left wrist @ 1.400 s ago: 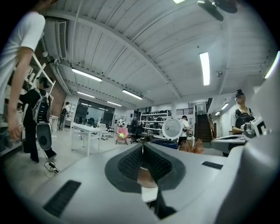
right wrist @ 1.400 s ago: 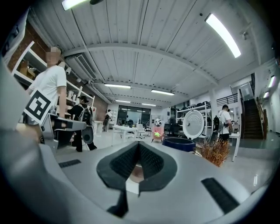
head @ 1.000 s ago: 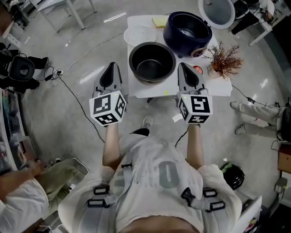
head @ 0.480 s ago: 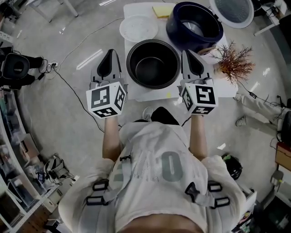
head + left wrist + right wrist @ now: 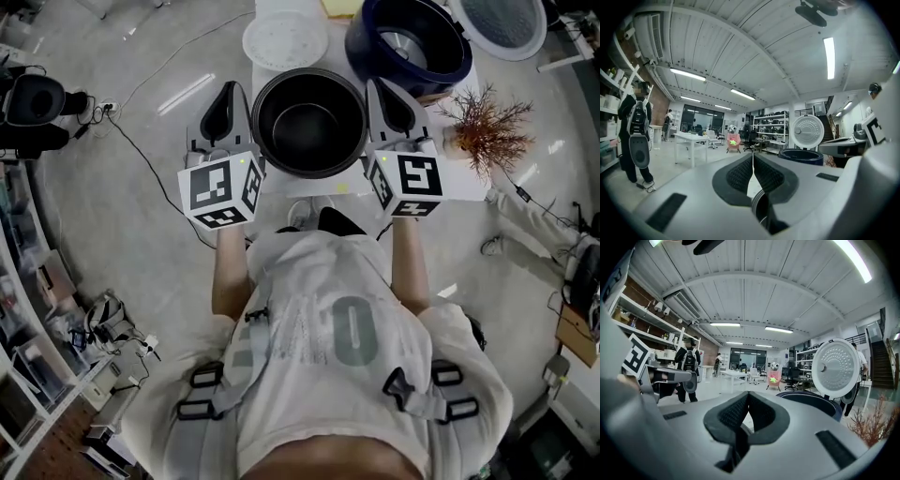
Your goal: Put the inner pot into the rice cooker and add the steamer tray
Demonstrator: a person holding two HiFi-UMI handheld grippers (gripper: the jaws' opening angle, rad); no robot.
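Sitting pressed together and pinching nothing, left claw (image 5: 228, 94) and right claw (image 5: 382, 92) are flanking the inner pot (image 5: 308, 122) at the desk's (image 5: 464, 183) near edge. Judgement: both should be spreading first, then taking opposite rims evenly, keeping it level toward the rice cooker (image 5: 408, 42) at the far right corner.

One legible character, head view: a large grey "0", or "O", printed on the back of the person's shirt (image 5: 349, 333). Fainter marks left of it on the same shirt are too indistinct to read. The left cube (image 5: 220, 190), on the left hand-held gripper (image 5: 228, 89), and the right cube (image 5: 405, 183), on the right hand-held gripper (image 5: 377, 86), bear black-and-white square marker patterns, not script. Both gripper views show no legible print.
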